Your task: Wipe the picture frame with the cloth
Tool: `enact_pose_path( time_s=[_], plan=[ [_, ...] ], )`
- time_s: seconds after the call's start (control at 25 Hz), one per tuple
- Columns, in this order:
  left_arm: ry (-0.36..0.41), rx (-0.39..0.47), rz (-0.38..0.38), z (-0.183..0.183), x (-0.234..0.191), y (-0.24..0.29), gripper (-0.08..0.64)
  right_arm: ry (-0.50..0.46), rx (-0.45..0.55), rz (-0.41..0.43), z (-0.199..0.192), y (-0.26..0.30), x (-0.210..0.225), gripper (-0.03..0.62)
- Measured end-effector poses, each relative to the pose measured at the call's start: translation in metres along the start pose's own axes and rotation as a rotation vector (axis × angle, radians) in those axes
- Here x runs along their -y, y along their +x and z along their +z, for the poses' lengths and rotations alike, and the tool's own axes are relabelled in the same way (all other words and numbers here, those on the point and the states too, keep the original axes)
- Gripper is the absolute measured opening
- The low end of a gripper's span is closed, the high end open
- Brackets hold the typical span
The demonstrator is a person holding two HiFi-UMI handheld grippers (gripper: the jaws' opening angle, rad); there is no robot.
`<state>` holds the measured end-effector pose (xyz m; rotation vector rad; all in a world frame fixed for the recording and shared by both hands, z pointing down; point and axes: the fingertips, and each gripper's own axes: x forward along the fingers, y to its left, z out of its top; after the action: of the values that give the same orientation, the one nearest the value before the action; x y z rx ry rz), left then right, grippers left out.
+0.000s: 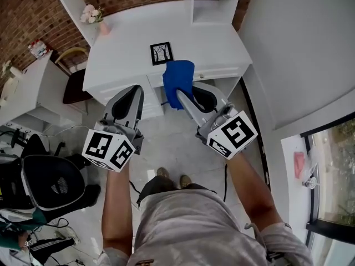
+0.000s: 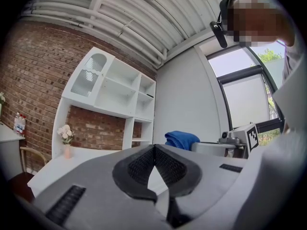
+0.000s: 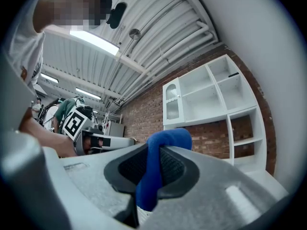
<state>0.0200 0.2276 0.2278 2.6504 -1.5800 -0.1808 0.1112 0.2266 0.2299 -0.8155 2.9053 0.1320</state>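
Both arms (image 1: pixel 118 204) reach level: left tongs (image 2: pixel 153 147) closed empty, right tongs (image 3: pixel 154 150) clamping blue cloth (image 3: pixel 169 138).

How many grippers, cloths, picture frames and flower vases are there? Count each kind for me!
grippers: 2 (left gripper, right gripper)
blue cloth: 1
picture frame: 1
vase of flowers: 1
total: 5
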Motion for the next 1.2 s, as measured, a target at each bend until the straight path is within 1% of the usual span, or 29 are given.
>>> enact_pose_path(
  time_s=[0.16,0.32,0.44,0.56,0.68,0.84,1.0,1.2],
  plan=[
    [-0.004,-0.01,0.002,-0.004,-0.004,0.009,0.0,0.005,0.009,-0.009,-0.001,0.001,0.012,0.049],
    [0.003,0.013,0.007,-0.009,-0.025,0.02,0.0,0.0,0.019,-0.015,-0.005,0.015,0.024,0.049],
    [-0.007,0.031,0.013,-0.011,-0.049,0.031,0.0,-0.015,0.02,-0.014,-0.009,0.035,0.033,0.049],
    [-0.012,0.03,0.01,-0.011,-0.075,0.047,0.0,-0.027,0.027,-0.028,-0.012,0.06,0.048,0.049],
    [0.006,0.032,-0.008,-0.014,-0.104,0.064,0.0,-0.03,0.029,-0.05,-0.016,0.088,0.066,0.049],
    [0.005,0.016,-0.03,-0.018,-0.146,0.088,0.0,-0.02,0.013,-0.078,-0.031,0.125,0.088,0.049],
    [0.012,0.01,-0.053,-0.022,-0.186,0.112,0.0,-0.036,-0.009,-0.091,-0.045,0.16,0.107,0.049],
    [0.006,-0.007,-0.102,-0.031,-0.217,0.137,0.0,-0.058,-0.05,-0.091,-0.064,0.195,0.123,0.049]
  ],
)
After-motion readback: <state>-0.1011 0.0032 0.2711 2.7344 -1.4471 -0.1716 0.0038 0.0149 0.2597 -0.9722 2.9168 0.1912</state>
